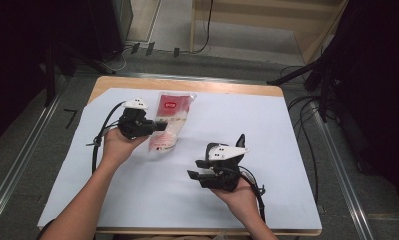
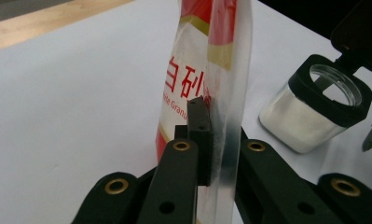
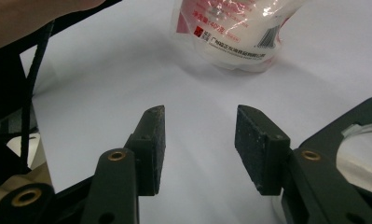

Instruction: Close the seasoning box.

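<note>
Left gripper point(image 2: 207, 140) clamped on the sugar bag's point(image 2: 207, 70) clear edge; right gripper point(image 3: 200, 140) half open, holding nothing. Bag at 11 o'clock on the worktop point(image 1: 287, 130), open jar point(image 2: 316, 105) at 4 o'clock, so likely pouring next: lift and tip bag over jar. One bag, one jar, two grippers.

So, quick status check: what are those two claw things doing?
Left gripper clamped on clear red-printed plastic sugar bag. Right gripper open, empty. Black-lidded jar stands open nearby; nothing in the way.
</note>
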